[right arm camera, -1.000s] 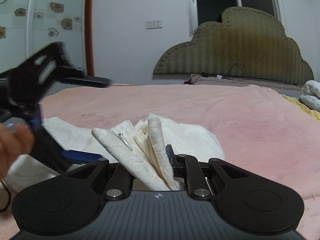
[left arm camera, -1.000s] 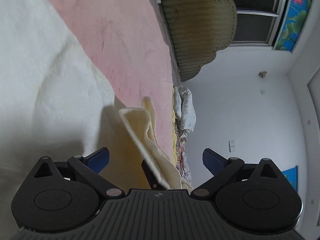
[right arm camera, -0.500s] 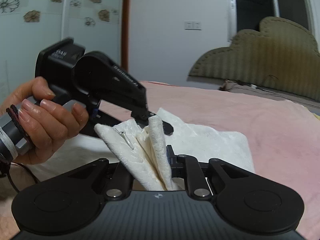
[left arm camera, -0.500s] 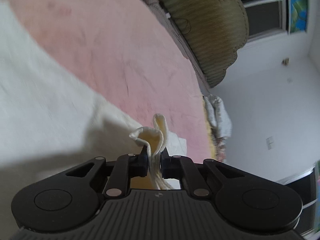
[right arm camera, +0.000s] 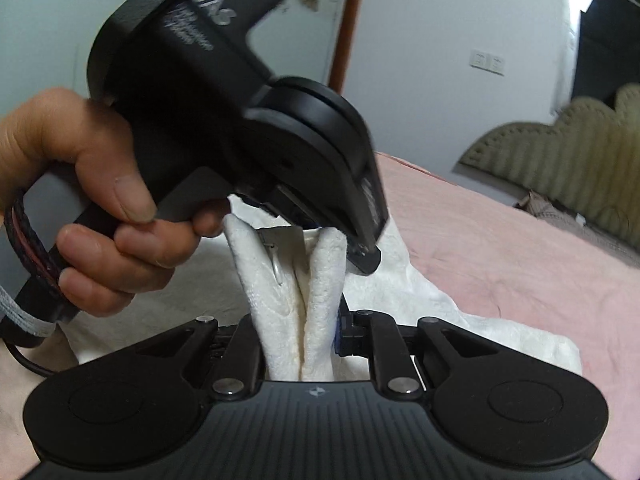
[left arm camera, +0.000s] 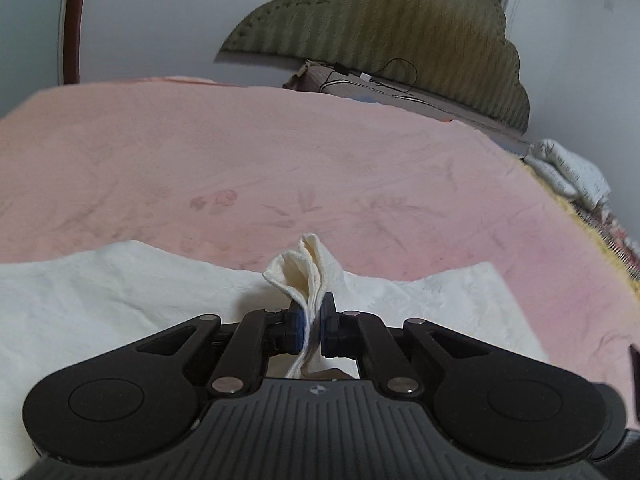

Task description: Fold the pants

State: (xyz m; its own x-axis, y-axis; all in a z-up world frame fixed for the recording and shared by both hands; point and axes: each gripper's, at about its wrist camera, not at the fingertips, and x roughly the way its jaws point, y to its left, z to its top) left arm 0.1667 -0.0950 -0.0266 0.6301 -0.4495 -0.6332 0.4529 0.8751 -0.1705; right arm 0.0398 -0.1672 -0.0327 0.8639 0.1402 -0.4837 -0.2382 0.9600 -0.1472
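The pants (left arm camera: 120,292) are seen as creamy white with a faint embossed texture — a silver zipper pull (right arm camera: 277,268) is shown at the fly. The bedspread (left arm camera: 320,168) is coloured pale pink and printed with faded leaf and petal marks. The headboard (left arm camera: 400,24) is olive green, ribbed. Both grippers are black — blue pads (left arm camera: 325,322) are fitted inside.

wrist views, close (bed (left arm camera: 320,168) shared)
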